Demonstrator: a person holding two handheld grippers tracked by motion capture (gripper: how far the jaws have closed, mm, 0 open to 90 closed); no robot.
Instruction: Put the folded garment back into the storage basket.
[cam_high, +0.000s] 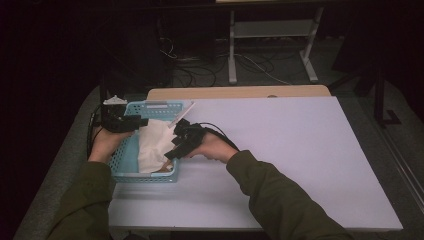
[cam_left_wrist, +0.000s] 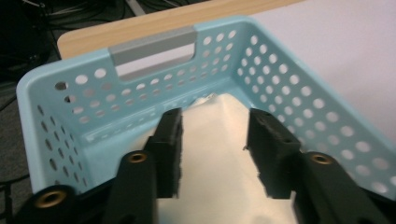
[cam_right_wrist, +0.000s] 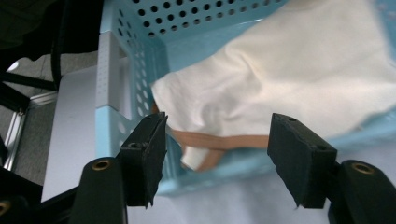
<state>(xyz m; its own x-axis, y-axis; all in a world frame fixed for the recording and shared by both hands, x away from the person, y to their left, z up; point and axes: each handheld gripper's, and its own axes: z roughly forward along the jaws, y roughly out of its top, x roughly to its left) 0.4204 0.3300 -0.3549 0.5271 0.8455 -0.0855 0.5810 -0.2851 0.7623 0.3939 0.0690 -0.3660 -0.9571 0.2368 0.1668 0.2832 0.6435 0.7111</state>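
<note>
Left hand-held gripper (cam_high: 131, 122): jaws spread, nothing pinched, hovering over the cream cloth (cam_left_wrist: 219, 154) inside the light blue basket (cam_left_wrist: 289, 79). Right hand-held gripper (cam_high: 176, 145): jaws likewise spread and empty, poised at the basket's side at about 3 o'clock from the cloth.

Judged as a release into the basket. To finish well: keep both pairs of jaws wide, lift straight up and clear of the fabric so no fold snags on a pad, then check for cloth hanging over the rim. Worth tucking in the edge draped across the near wall, plus the tan strap (cam_right_wrist: 219, 140) peeking out beneath it.

Cloth lies bunched in the basket, directly ahead of the left jaws at 12 o'clock, and at about 1 o'clock from the right jaws. Basket sits at 9 o'clock on the white desk (cam_high: 280, 150).
</note>
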